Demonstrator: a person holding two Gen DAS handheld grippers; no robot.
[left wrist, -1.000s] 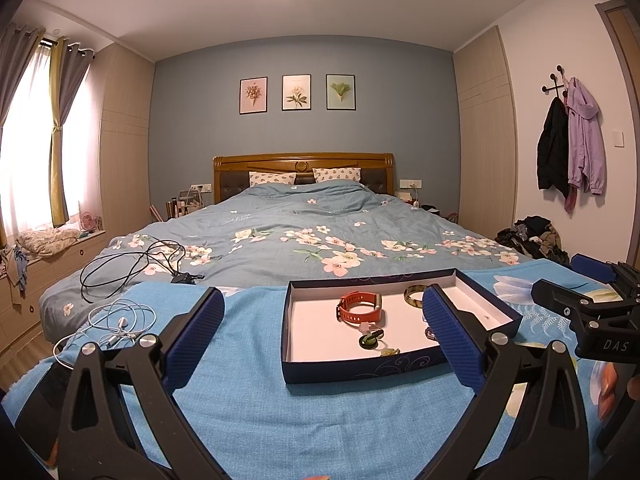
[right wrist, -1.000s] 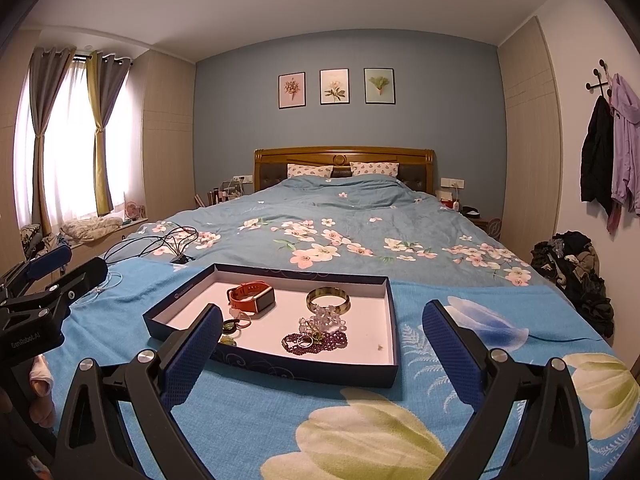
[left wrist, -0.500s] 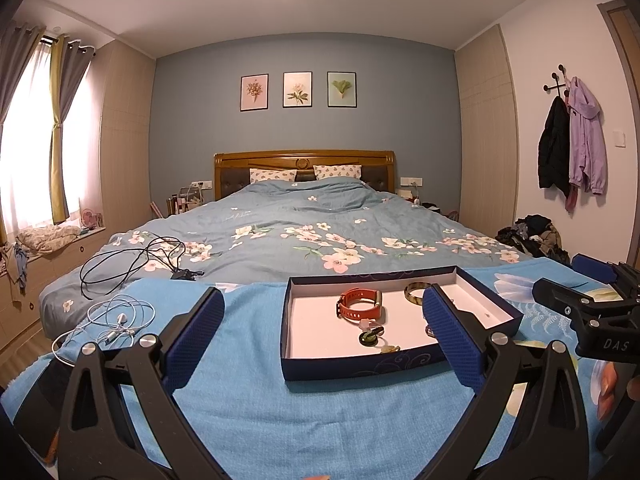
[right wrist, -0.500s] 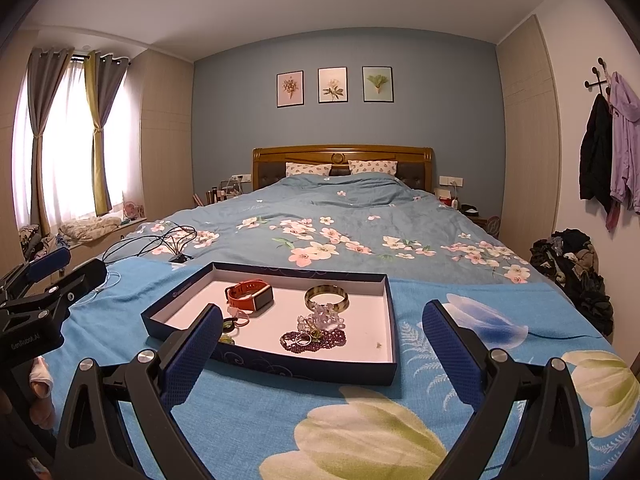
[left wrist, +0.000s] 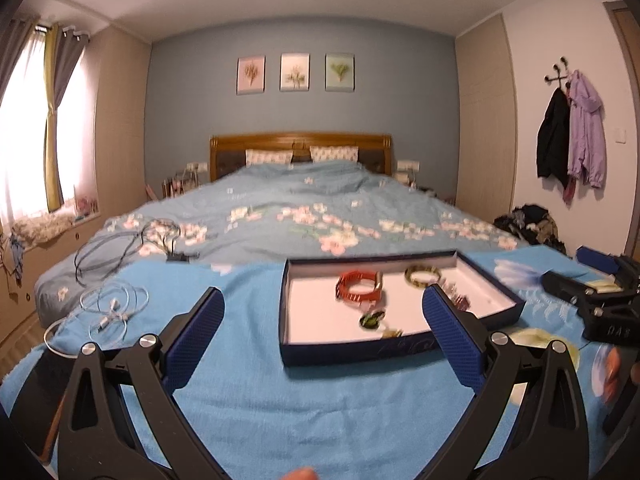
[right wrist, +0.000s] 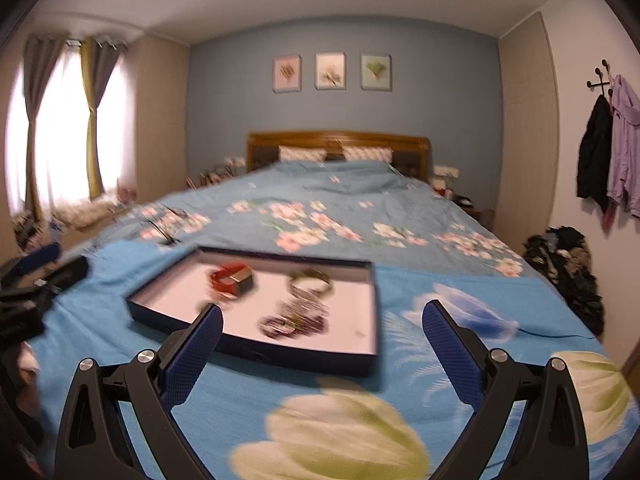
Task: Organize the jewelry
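both claws moving in, views now blurring, tray looming larger than a second ago | left claw wide, empty | right claw wide, empty | jewelry – orange watch, bangle, beads – lying in tray just ahead | stage unclear

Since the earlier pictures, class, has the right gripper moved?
Yes. In its own view the navy tray sits lower and further left than before, so the open right gripper has swung rightward and tipped slightly upward.

Both grippers wide open, nothing held

Left gripper and right gripper each point forward with blue pads spread far apart; both views are a bit blurry.
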